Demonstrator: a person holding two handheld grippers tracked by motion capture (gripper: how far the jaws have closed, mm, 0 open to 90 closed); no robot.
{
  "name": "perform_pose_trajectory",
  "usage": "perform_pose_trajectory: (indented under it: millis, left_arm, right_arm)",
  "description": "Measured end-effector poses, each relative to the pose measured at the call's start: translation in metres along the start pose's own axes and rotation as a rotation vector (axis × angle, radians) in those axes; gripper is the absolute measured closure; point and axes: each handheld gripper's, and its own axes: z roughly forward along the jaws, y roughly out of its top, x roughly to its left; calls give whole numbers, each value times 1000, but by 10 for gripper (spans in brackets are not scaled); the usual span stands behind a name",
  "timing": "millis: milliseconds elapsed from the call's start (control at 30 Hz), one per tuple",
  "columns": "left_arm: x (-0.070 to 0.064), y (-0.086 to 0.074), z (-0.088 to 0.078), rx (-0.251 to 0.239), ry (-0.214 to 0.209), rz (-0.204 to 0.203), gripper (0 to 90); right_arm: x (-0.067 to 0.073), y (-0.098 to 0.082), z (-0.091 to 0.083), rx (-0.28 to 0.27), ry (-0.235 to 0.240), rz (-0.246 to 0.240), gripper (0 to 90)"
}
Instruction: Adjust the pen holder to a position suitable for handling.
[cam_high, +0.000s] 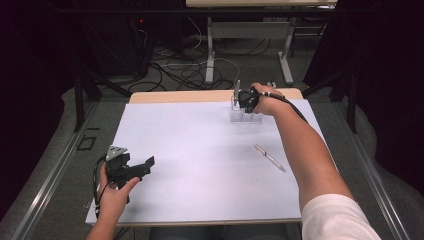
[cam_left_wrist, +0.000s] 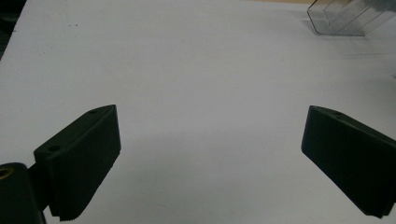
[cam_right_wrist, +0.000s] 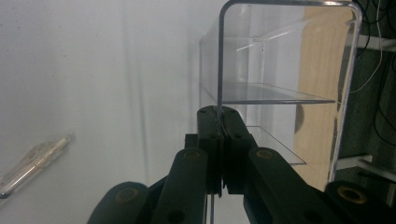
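A clear plastic holder (cam_high: 244, 116) with compartments stands at the far edge of the white sheet (cam_high: 200, 165). In the right gripper view its thin upright wall (cam_right_wrist: 219, 56) runs down between the jaws of my right gripper (cam_right_wrist: 220, 114), which is shut on that wall. In the high view the right gripper (cam_high: 243, 100) sits on top of the holder. A clear pen (cam_high: 269, 157) lies on the sheet to the right of the middle, also seen as the pen (cam_right_wrist: 35, 158). My left gripper (cam_high: 147, 164) rests at the near left, open and empty (cam_left_wrist: 212, 114).
The wooden table edge (cam_high: 175, 96) shows behind the sheet. Cables (cam_high: 190, 70) and metal table legs (cam_high: 210, 55) lie on the floor beyond. The holder's corner (cam_left_wrist: 341, 18) shows at the top right of the left gripper view.
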Motion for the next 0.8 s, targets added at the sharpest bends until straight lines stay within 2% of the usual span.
perform_pose_trajectory:
  millis: [33,133,167,200,233,267,300,367,400,433,500,533,567,600,667,700,767,800]
  left_arm:
    - [0,0,0,-4,0,-6,48]
    - [0,0,1,3,-2,0,49]
    - [0,0,1,3,-2,0,49]
    - [0,0,1,7,-4,0,49]
    - [0,0,1,6,-5,0,49]
    - [0,0,2,7,-7,2,49]
    - [-1,0,2,6,-9,3,50]
    - [-1,0,2,5,-12,4,50]
    - [-1,0,1,8,-12,5,50]
    - [-2,0,1,8,-13,5,50]
    - [-2,0,2,10,-15,8,50]
    - [-3,0,2,12,-16,9,51]
    - [-3,0,2,13,-21,10,51]
    - [-3,0,2,16,-22,10,51]
    - [-4,0,2,12,-26,8,51]
    - [-5,0,2,11,-28,10,51]
    - [-5,0,2,10,-31,9,50]
    - [-5,0,2,10,-32,10,51]
  right_arm:
    - [2,0,-1,2,-2,19,887]
    - [1,2,-6,43,23,-7,886]
    - [4,0,-3,-24,-10,-7,884]
    - [4,3,-8,23,8,-9,883]
    - [5,3,-10,21,3,-16,884]
    - [8,4,-12,22,4,11,885]
    - [8,6,-14,30,4,-6,885]
    - [11,10,-21,52,1,8,883]
    - [14,11,-22,36,-19,25,885]
    - [18,15,-27,38,0,27,887]
    - [20,16,-29,26,0,21,886]
    - [23,19,-33,42,12,34,885]
    - [25,20,-35,28,12,32,886]
    - [29,22,-37,25,19,53,886]
    - [34,26,-42,25,17,39,886]
    - [38,28,-45,39,29,53,887]
    - [45,32,-48,34,30,45,888]
    - [49,33,-47,6,21,49,889]
